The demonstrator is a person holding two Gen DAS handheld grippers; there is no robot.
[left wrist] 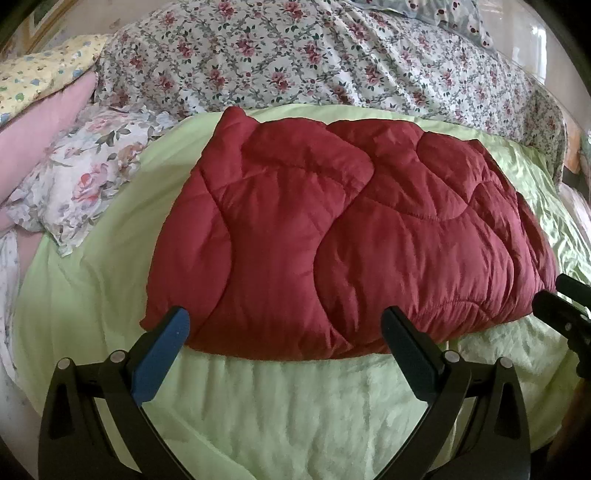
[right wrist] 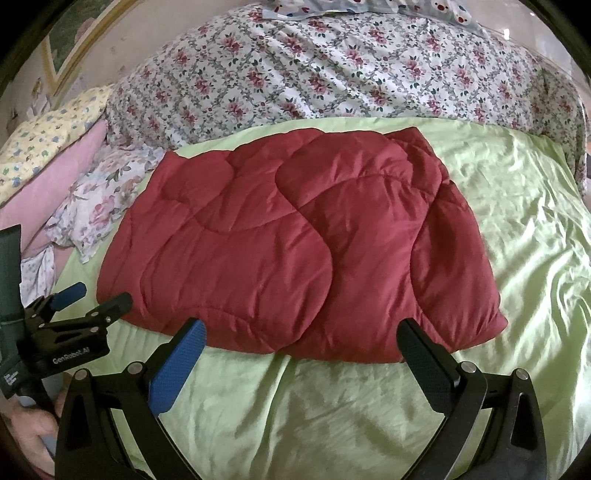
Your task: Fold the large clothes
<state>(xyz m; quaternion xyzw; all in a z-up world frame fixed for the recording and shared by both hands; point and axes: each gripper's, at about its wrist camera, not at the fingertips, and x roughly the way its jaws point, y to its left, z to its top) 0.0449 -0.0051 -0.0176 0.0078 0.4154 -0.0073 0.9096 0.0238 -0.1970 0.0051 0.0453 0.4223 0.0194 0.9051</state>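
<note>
On the bed, in the middle of a pale green sheet [right wrist: 480, 229], lies a dark red quilted blanket [right wrist: 295, 251], folded into a thick, roughly rectangular bundle with wavy stitched seams across its top; its upper layer overlaps the lower one, whose edge shows along the right side in the right wrist view; the near edge of the bundle runs close to both grippers; the left gripper [left wrist: 284, 332] hangs just before that near edge, its jaws spread wide with nothing between them, one finger faced with a blue pad [left wrist: 162, 354] and the other black; the right gripper [right wrist: 301, 341] sits likewise at the near edge, towards the bundle's right part, its jaws also wide apart and empty; in the right wrist view the left gripper shows at the left margin, beside the bundle's near left corner, with a hand [right wrist: 29, 424] on its handle below; beyond the blanket a cover with small red flowers [right wrist: 332, 74] rises over the far half of the bed; to the left lie a pillow with large roses [left wrist: 88, 177], a pink pillow [left wrist: 44, 114] and a yellow patterned pillow [left wrist: 40, 74]; at the far top edge shows a bluish pillow [left wrist: 443, 14].
</note>
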